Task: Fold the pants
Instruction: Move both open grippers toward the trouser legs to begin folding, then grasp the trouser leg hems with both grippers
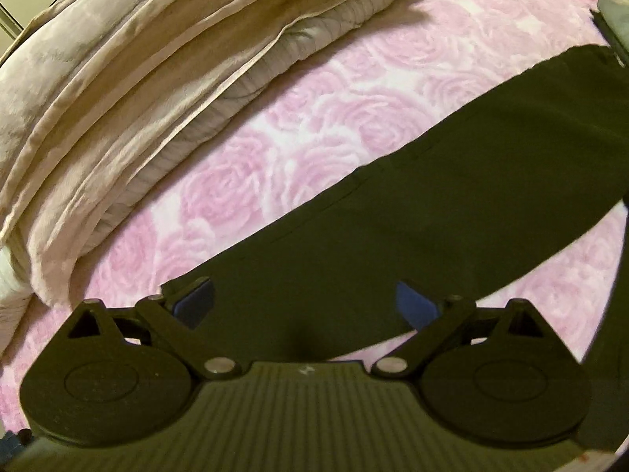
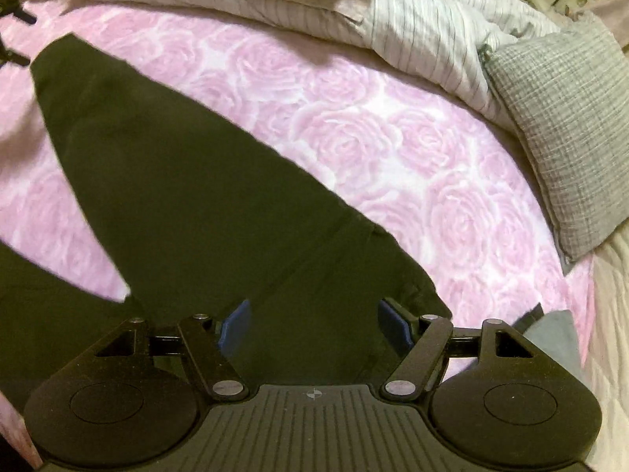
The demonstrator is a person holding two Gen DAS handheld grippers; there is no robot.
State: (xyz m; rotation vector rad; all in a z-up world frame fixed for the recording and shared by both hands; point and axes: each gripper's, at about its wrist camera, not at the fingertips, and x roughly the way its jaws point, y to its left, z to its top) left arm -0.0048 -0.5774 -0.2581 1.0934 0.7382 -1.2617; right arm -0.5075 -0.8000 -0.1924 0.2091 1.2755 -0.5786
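Jaws of both grippers stand wide apart, blue pads clear, nothing clamped. Left gripper (image 1: pixel 304 301) and right gripper (image 2: pixel 314 324) each point steeply down over dark cloth.

Bed (image 2: pixel 354 126): covered by a pink rose-patterned sheet, carries everything.

Bedding (image 1: pixel 98 90): cream and striped layers heaped along the far edge of the bed.

Pants (image 1: pixel 452 204): dark, laid flat across the middle of the bed as a long band. In the right wrist view a second dark leg branches off toward the near left edge, with pink sheet showing between the two.

Pillow (image 2: pixel 566 129): grey checked, at the far right corner of the bed, well apart from the pants.
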